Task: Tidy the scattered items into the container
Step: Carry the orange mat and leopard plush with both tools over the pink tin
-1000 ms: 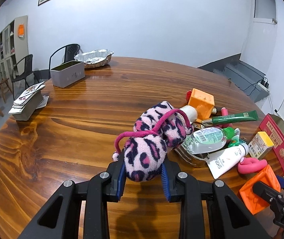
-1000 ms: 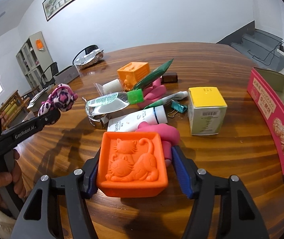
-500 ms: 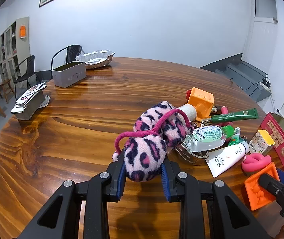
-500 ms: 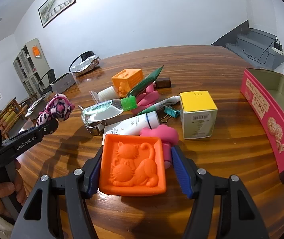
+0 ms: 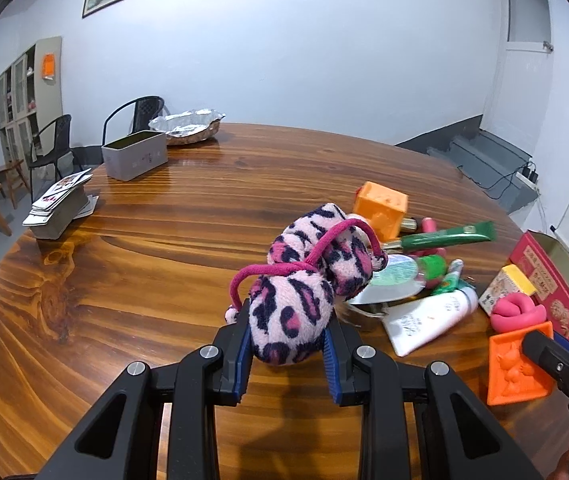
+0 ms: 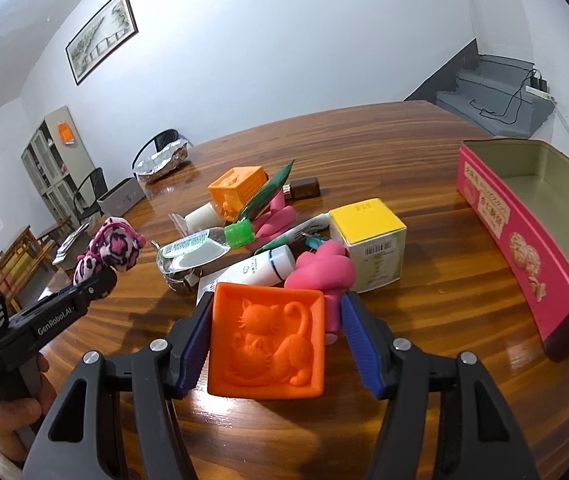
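Leopard-print plush toy [image 5: 292, 312] clamped between the blue pads of the left gripper [image 5: 288, 354], lifted clear of the wooden table [image 5: 164, 264], pink cord looped over its back. Orange cat-relief block [image 6: 266, 346] between the blue pads of the right gripper [image 6: 276, 350], left pad pressed on its side, right pad seemingly a touch off its edge; grip most likely closed on it, block tilted face-up above the tabletop. Pink tin container [image 6: 524, 232] open, lying at the right edge of the table, well apart from both held things, olive inside bare in the visible part. Clutter heaped between grippers and container: yellow-topped box [image 6: 368, 236], pink rubbery piece [image 6: 320, 268] just in front of it, white tube [image 6: 260, 268], clear bottle with green cap [image 6: 196, 246], green tube [image 6: 268, 192], orange cube [image 6: 236, 188], small brown piece [image 6: 304, 188]. Farther off: grey tin [image 5: 134, 156], foil-lined basket [image 5: 188, 128], stack of cards [image 5: 58, 208]. Person's hand [image 6: 8, 416] wrapped round the left gripper's handle.
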`<state>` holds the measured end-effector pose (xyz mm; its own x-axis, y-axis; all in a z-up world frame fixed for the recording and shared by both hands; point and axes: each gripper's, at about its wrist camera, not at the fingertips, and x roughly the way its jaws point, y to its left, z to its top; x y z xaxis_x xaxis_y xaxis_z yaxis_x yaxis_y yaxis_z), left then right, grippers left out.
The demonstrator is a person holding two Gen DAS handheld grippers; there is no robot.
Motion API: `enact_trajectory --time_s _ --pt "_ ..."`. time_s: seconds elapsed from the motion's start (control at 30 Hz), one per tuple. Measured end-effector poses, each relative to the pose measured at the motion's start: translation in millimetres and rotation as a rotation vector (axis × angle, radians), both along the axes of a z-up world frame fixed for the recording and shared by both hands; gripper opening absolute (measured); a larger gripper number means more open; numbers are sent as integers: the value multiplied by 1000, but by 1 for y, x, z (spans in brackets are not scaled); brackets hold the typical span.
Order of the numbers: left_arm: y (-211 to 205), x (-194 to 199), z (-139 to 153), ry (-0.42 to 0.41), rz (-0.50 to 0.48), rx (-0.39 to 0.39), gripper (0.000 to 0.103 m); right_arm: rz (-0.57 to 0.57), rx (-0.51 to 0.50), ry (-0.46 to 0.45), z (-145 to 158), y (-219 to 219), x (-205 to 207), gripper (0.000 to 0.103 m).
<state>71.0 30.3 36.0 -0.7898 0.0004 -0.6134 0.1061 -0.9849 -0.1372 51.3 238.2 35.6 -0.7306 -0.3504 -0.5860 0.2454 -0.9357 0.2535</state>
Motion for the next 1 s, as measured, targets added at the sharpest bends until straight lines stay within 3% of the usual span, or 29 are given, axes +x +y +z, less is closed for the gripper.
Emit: enact_trajectory --time_s 0.23,0.67,1.0 --pt "30 4 5 11 -52 -17 31 -49 -33 22 7 27 11 66" --pt "107 -1 33 42 -213 -32 31 -281 -52 127 39 123 37 66" --pt "163 -7 48 51 -320 -35 31 -465 -22 143 61 194 22 66"
